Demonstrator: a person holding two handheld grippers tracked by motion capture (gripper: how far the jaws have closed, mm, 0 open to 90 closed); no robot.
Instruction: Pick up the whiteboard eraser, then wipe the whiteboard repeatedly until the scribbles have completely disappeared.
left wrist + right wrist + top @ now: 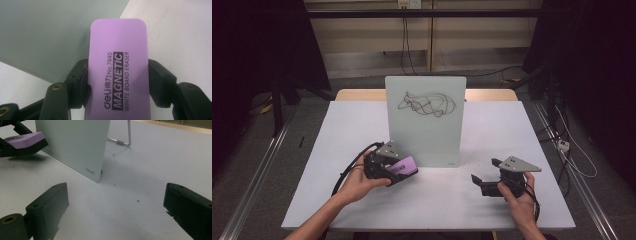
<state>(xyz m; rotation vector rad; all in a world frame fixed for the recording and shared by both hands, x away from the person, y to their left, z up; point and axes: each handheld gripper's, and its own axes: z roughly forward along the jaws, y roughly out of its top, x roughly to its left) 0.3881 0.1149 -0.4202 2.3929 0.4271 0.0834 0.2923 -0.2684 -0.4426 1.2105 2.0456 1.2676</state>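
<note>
A purple whiteboard eraser labelled "MAGNETIC WHITE BOARD ERASER" sits between the jaws of my left gripper, whose pads press on both its long sides. In the high view the left gripper holds the eraser just above the table, at the lower left corner of a small upright whiteboard with a black scribble near its top. My right gripper rests on the table to the board's right, jaws wide apart and empty; its view shows the whiteboard and the eraser at far left.
The white table has a wooden strip along its far edge. A wire stand props the board from behind. Cables trail on the floor to the right, and dark curtains hang on both sides.
</note>
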